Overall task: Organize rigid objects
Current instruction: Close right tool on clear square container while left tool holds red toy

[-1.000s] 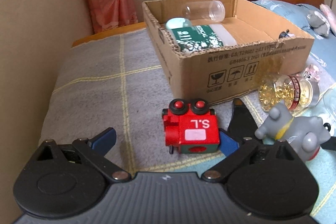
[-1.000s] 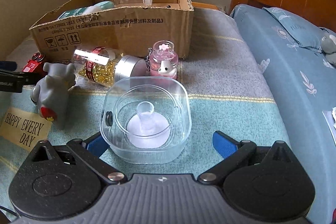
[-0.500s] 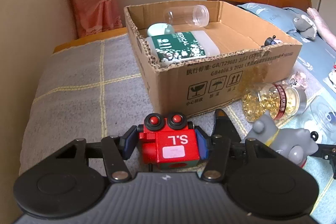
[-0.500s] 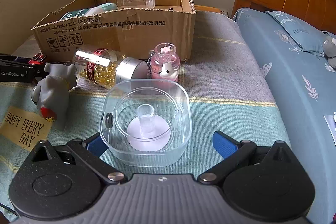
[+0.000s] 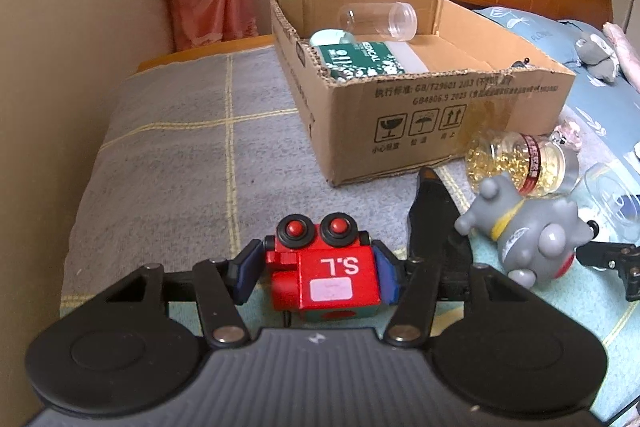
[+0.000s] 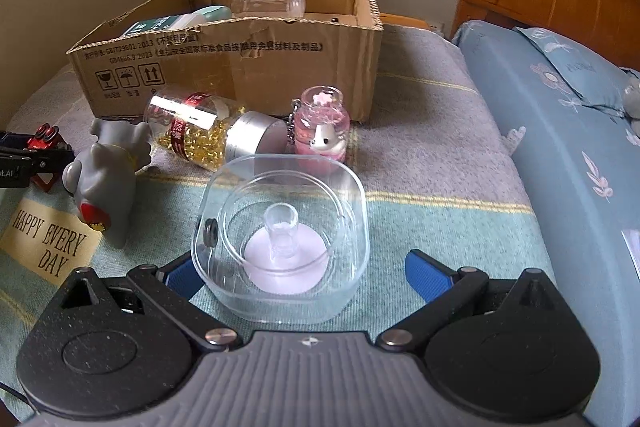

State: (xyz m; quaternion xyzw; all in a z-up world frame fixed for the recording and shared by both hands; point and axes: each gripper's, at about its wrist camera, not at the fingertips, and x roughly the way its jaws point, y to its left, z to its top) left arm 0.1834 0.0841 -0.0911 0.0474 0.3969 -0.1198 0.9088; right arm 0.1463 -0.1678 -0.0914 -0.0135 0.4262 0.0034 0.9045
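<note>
My left gripper [image 5: 320, 269] has its blue pads pressed against both sides of the red toy train [image 5: 324, 277], which sits clamped between them with its white "S.L" lettering upside down to me and its two black-and-red wheels pointing away. I cannot tell whether the train is touching the blanket [image 5: 180, 147], a grey one crossed by yellow lines that covers the bed. It sits near the blanket's front edge, well short of the cardboard box [image 5: 440, 115] ahead.

Inside the box, a green-labelled bottle [image 5: 360, 59] lies along the left wall, and a clear empty jar [image 5: 378, 17] lies on its side against the back wall.

Just right of the train a grey toy figure [image 5: 532, 231] lies on the blanket, with a jar of golden capsules [image 5: 516, 163] lying on its side between it and the box's front wall.

My right gripper [image 6: 304, 275] stands wide, its blue pads spread to either side of a clear square container [image 6: 280, 235] without touching it. The container rests on the teal part of the blanket and has a clear round piece with a small upright stub inside. Beyond it, a small pink bottle [image 6: 322, 129] stands upright beside the capsule jar's silver lid, close to the box's front right corner. A patch reading "HAPPY EVERY DAY" [image 6: 50, 241] lies at the blanket's left edge in this view.
</note>
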